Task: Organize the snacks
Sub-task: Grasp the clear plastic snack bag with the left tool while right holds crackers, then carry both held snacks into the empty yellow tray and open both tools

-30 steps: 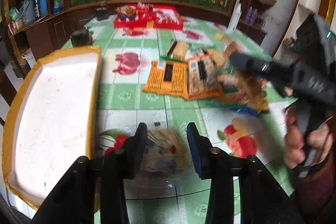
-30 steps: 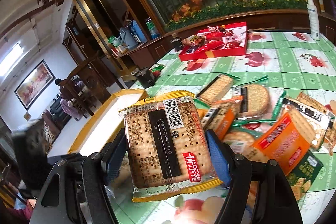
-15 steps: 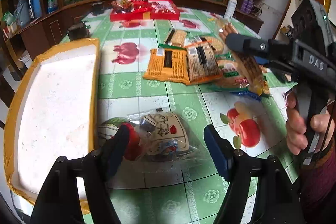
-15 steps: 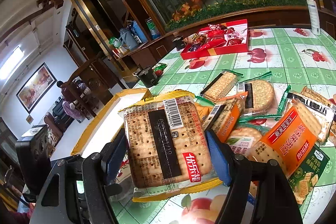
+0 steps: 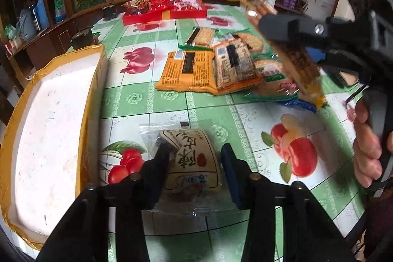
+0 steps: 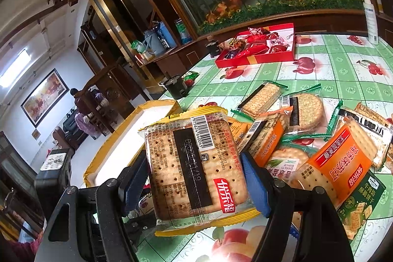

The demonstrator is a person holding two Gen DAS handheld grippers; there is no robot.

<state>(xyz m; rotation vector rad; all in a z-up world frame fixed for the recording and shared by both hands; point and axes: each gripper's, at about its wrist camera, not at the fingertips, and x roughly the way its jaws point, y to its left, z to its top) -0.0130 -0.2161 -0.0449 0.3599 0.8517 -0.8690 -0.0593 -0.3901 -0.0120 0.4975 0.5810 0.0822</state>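
Two grippers: left gripper [image 5: 194, 158] has just closed on 1 clear-wrapped pastry pack [image 5: 190, 161], lying on table [image 5: 147, 100] beside white tray [image 5: 49, 119]. Right gripper [image 6: 196, 178] clamps 1 yellow-edged cracker pack [image 6: 196, 171], held above table; approx. 8 more packs in snack pile [image 6: 307, 139].

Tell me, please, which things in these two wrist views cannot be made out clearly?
- Left wrist view: the near end of the clear-wrapped pastry is hidden behind the left gripper.
- Left wrist view: the cracker packet held in the right gripper is blurred and seen edge-on.
- Right wrist view: the white tray sits mostly behind that packet.
- Red box: sweets too small to identify.
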